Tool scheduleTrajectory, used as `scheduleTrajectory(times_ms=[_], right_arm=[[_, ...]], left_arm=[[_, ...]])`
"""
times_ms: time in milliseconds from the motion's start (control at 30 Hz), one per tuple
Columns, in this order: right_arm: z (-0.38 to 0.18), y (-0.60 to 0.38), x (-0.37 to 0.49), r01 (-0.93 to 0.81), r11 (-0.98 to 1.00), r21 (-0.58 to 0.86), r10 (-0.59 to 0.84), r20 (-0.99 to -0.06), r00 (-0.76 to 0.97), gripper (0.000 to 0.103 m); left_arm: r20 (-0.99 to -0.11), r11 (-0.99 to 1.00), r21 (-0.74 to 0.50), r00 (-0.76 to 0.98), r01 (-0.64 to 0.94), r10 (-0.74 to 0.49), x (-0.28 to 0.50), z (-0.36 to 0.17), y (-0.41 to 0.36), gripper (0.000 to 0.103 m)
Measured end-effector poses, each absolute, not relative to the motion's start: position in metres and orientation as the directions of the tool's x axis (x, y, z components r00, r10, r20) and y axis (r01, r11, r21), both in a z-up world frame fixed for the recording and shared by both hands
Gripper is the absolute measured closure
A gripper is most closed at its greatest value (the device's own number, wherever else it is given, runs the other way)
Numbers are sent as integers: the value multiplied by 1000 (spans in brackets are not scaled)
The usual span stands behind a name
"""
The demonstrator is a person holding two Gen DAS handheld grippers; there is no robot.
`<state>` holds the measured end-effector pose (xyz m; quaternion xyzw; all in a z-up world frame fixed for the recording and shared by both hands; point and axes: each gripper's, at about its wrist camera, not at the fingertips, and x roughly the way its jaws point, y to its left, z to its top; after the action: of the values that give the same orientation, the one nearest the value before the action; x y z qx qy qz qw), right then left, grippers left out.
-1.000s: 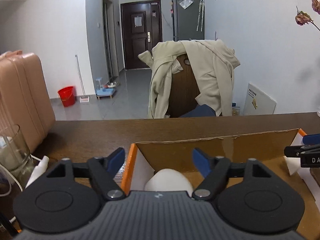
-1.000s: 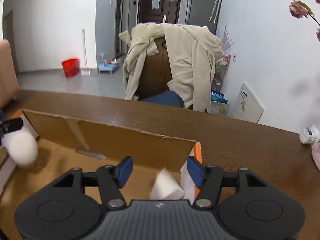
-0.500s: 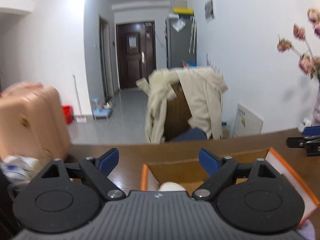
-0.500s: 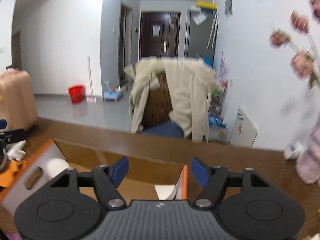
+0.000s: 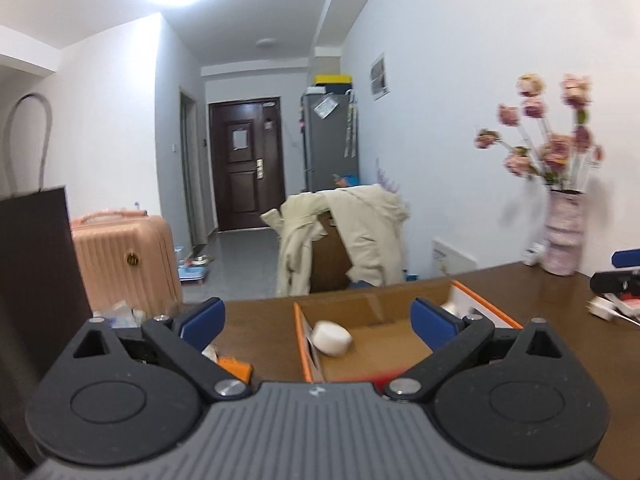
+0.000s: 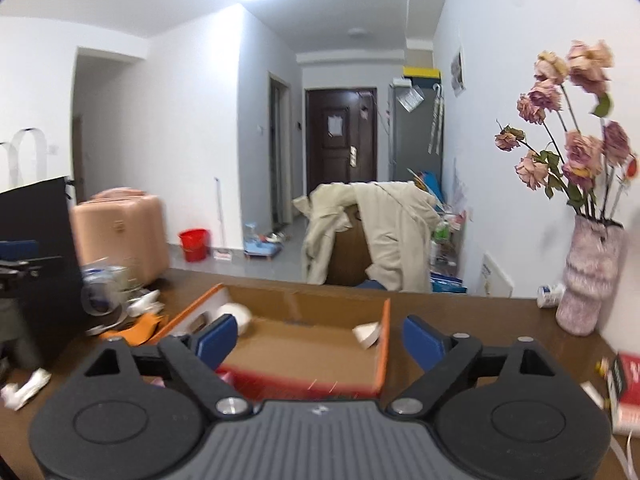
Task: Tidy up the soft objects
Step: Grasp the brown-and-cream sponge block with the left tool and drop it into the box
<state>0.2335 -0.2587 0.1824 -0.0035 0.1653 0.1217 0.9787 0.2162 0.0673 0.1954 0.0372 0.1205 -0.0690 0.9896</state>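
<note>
An open cardboard box [image 5: 400, 356] with orange edges sits on the brown table; it also shows in the right wrist view [image 6: 304, 344]. A white round soft object [image 5: 331, 338] lies in its left end, also seen in the right wrist view [image 6: 236, 317]. A white wedge-shaped soft object [image 6: 367, 334] lies at its right end. My left gripper [image 5: 318, 320] is open and empty, above and behind the box. My right gripper [image 6: 316, 338] is open and empty, likewise raised behind the box.
A vase of pink flowers [image 6: 590, 276] stands at the table's right. A black bag [image 5: 36, 280] stands at the left with a glass [image 6: 102, 294], orange scraps [image 6: 136, 326] and crumpled paper [image 6: 24, 388]. A red book [image 6: 626, 384] lies at right. A coat-draped chair [image 6: 372, 240] is behind.
Both grippers have pulled up and back from inside the box, still open. The white round object and the wedge stay in the box.
</note>
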Motion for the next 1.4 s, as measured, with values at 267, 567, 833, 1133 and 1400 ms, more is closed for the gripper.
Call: scheduleTrajectory(times_ms=[267, 567, 833, 1133, 1400], right_arm=[[93, -225, 87, -284, 956, 69, 292, -305, 906, 9], [52, -177, 94, -428, 892, 143, 448, -402, 799, 44], [19, -140, 118, -508, 793, 337, 609, -466, 642, 58], [22, -165, 124, -422, 814, 400, 573, -428, 699, 53], [18, -172, 130, -371, 828, 422, 548, -465, 695, 55]], left_arm=[[-289, 961, -44, 917, 273, -274, 113, 113, 83, 0], [-439, 966, -95, 860, 242, -259, 176, 63, 95, 14], [-553, 907, -354, 731, 227, -399, 204, 31, 114, 60], [-517, 845, -446, 686, 295, -512, 137, 49, 105, 54], [-551, 877, -392, 692, 278, -466, 154, 40, 99, 36]])
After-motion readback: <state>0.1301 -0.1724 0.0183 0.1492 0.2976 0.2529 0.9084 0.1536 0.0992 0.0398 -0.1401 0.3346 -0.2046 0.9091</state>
